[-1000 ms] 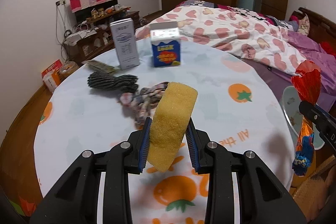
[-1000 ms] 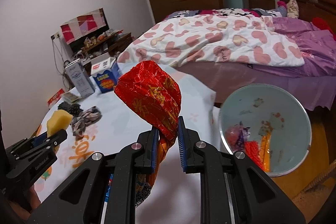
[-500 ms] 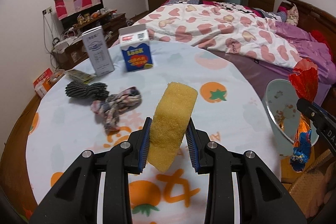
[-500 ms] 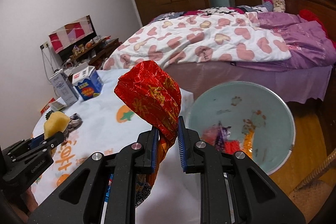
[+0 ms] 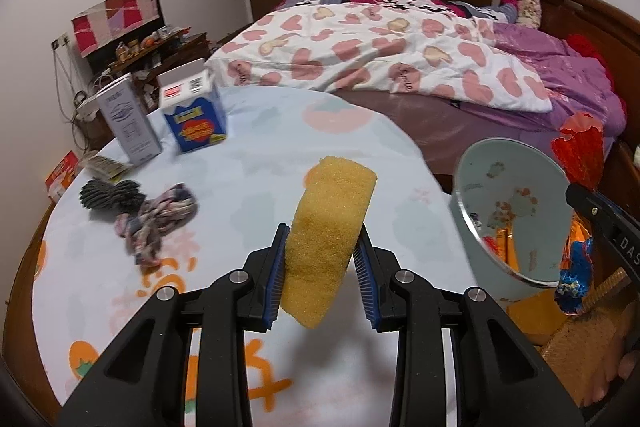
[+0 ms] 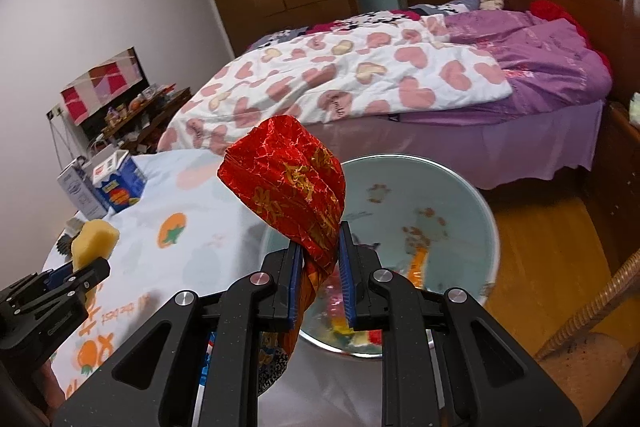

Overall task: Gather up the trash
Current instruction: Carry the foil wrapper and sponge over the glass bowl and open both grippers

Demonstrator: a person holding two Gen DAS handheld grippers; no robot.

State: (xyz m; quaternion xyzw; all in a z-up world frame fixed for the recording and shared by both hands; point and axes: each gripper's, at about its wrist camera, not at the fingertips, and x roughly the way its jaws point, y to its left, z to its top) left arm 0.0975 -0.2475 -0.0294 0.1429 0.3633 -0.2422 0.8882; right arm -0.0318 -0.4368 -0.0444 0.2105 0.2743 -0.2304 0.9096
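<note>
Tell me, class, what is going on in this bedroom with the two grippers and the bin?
A person is clearing trash off a round table. The left gripper is clamped on a yellow sponge above the tablecloth. The right gripper pinches a crumpled red foil wrapper over the open pale blue bin beside the table, which already holds a few scraps. Two cartons and some fabric scraps remain on the table.

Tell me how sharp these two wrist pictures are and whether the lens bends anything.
Left wrist view: the yellow sponge in the left gripper is sharp, while the knotted rag on the table is smeared by motion. Right wrist view: the red foil wrapper is crisp and the trash bin rim is soft. Both views: fisheye curves the walls and darkens the corners.
</note>
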